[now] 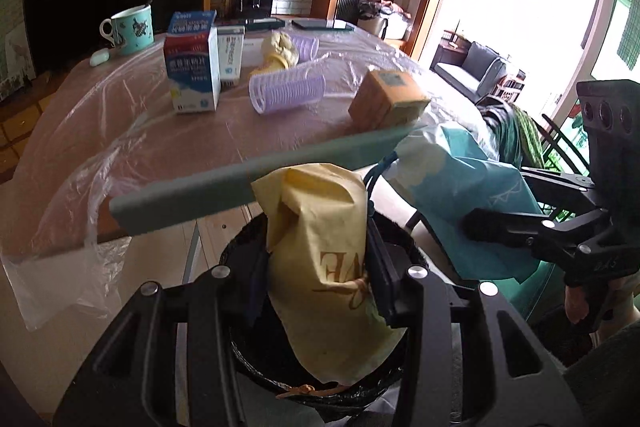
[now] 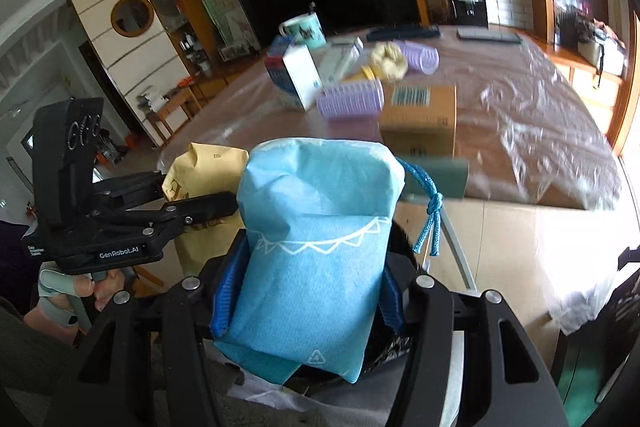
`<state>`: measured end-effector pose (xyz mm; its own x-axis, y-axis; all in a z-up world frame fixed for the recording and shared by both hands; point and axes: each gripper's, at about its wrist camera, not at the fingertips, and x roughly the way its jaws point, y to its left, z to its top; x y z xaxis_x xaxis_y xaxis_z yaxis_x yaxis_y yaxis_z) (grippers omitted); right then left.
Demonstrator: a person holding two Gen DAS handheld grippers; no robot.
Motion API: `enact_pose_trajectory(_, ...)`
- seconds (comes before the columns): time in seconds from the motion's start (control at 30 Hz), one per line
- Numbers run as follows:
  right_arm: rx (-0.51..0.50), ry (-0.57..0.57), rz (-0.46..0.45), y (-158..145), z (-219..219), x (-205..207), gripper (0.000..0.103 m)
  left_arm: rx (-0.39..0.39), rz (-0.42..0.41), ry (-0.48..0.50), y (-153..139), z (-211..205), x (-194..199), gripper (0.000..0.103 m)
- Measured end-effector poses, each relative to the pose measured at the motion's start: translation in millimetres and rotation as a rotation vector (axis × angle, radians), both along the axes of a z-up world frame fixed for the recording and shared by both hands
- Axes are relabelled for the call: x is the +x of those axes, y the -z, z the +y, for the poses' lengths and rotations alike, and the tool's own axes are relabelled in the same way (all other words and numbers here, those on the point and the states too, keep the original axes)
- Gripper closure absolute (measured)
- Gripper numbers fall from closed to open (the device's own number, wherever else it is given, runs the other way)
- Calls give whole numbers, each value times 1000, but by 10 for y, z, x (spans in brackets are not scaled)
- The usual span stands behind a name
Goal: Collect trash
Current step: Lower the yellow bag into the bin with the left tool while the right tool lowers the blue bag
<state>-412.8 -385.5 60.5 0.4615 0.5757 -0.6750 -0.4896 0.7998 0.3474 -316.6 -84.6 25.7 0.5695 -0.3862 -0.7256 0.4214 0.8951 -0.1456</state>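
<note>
A yellow paper bag (image 1: 316,307) with gold lettering is pinched upright in my left gripper (image 1: 320,255), which is shut on it. It hangs over a black-lined trash bin (image 1: 234,359) below the table edge. My right gripper (image 2: 310,283) is shut on a blue paper bag (image 2: 316,211) with a white zigzag print and a blue cord handle (image 2: 430,211). The two grippers are side by side. The left wrist view shows the right gripper (image 1: 508,203) holding the blue bag (image 1: 452,179). The right wrist view shows the left gripper (image 2: 188,193) with the yellow bag (image 2: 208,163).
Beyond the bin stands a table under clear plastic film (image 1: 120,115) with a green edge (image 1: 240,175). On it are a milk carton (image 1: 192,67), two purple hair rollers (image 1: 286,87), a cardboard box (image 1: 388,99), a yellow scrunchie (image 1: 280,47) and a mug (image 1: 132,29).
</note>
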Motion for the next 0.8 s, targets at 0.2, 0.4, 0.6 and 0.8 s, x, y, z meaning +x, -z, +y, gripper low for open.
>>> enact_pose_trajectory(0.2, -45, 5, 32, 223, 76, 47, 46, 52, 22, -3, 187, -70, -18, 58)
enact_pose_trajectory(0.4, -106, 2, 43, 391, 161, 110, 46, 85, 42, -9, 330, -83, 34, 58)
enact_pose_trajectory(0.6, -126, 6, 53, 472, 197, 163, 46, 120, 51, -5, 431, -100, 75, 58)
enact_pose_trajectory(0.8, -154, 14, 45, 520, 227, 197, 46, 139, 62, -2, 507, -109, 129, 58)
